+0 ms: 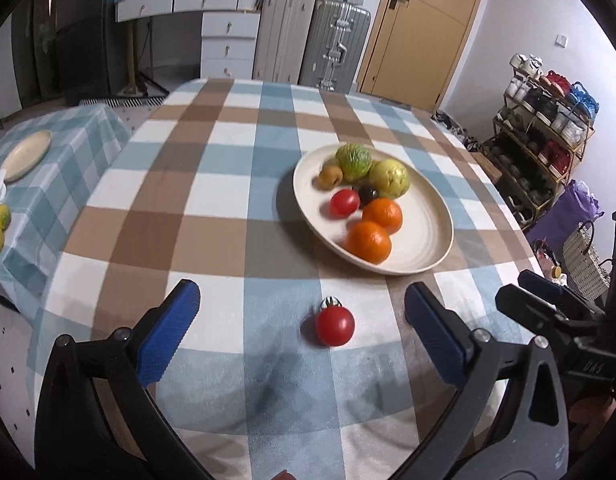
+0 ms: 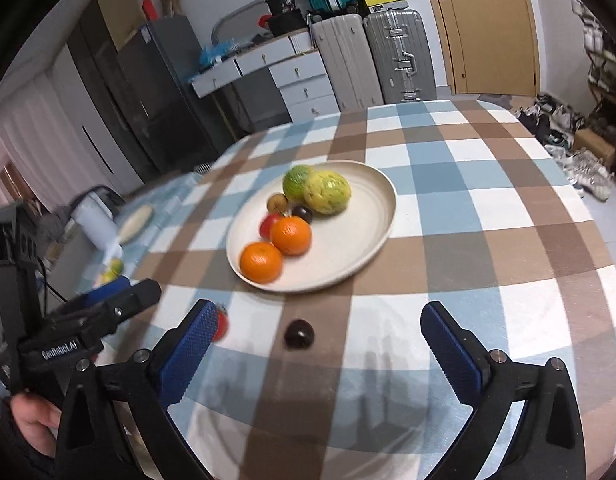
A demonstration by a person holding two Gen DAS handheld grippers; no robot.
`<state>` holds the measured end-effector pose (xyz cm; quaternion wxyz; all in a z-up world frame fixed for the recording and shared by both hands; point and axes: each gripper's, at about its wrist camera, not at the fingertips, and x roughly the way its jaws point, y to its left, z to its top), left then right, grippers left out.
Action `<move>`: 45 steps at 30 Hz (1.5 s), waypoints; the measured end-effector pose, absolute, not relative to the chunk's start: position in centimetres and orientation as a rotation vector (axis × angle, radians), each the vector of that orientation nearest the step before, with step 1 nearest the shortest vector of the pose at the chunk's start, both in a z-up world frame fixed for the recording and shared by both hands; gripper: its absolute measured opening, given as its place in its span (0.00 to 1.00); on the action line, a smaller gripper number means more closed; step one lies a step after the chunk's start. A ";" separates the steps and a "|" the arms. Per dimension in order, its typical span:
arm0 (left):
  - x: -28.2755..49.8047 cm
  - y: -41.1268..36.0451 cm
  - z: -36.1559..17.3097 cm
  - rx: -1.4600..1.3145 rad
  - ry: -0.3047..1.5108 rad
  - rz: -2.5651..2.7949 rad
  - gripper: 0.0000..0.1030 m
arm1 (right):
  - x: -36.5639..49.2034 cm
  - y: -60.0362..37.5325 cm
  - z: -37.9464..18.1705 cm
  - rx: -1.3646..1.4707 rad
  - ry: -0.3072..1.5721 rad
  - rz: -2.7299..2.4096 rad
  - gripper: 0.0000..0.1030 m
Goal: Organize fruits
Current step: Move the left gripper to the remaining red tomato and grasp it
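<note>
Two fruits lie loose near the counter's near edge: a tomato (image 1: 334,325) between the spread left claw (image 1: 302,342) and a plum (image 2: 299,333) before the open right claw (image 2: 318,354). Center each, squeeze gently, then lift to the plate (image 1: 436,208).

Tablecloth (image 1: 236,184): blue, brown and white check. Plate (image 1: 428,248) ahead of both tools: cream. On it: two oranges (image 1: 370,240), orange. Between left pads (image 1: 170,336), blue: red tomato (image 1: 335,326). Between right pads (image 2: 190,354), blue: near-black plum (image 2: 299,334).
</note>
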<state>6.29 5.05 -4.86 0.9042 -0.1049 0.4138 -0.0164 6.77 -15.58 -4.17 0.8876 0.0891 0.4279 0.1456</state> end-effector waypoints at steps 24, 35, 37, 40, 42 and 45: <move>9.4 3.0 -10.0 -0.210 1.050 -0.097 0.74 | 8.0 -17.3 -5.3 0.221 0.948 0.245 1.00; 9.7 2.0 -10.5 -0.174 1.060 -0.142 0.38 | 8.0 -17.5 -5.2 0.242 0.949 0.247 1.00; 9.8 2.0 -10.5 -0.172 1.064 -0.148 0.26 | 8.0 -17.5 -5.1 0.241 0.950 0.249 1.00; 9.7 1.6 -10.6 -0.157 1.070 -0.173 0.25 | 8.0 -17.4 -5.2 0.239 0.950 0.249 1.00; 9.5 1.1 -10.3 -0.133 1.056 -0.183 0.25 | 8.0 -17.4 -5.2 0.242 0.951 0.249 1.00; 9.3 0.8 -9.9 -0.119 1.035 -0.190 0.25 | 8.0 -17.4 -5.2 0.241 0.951 0.249 1.00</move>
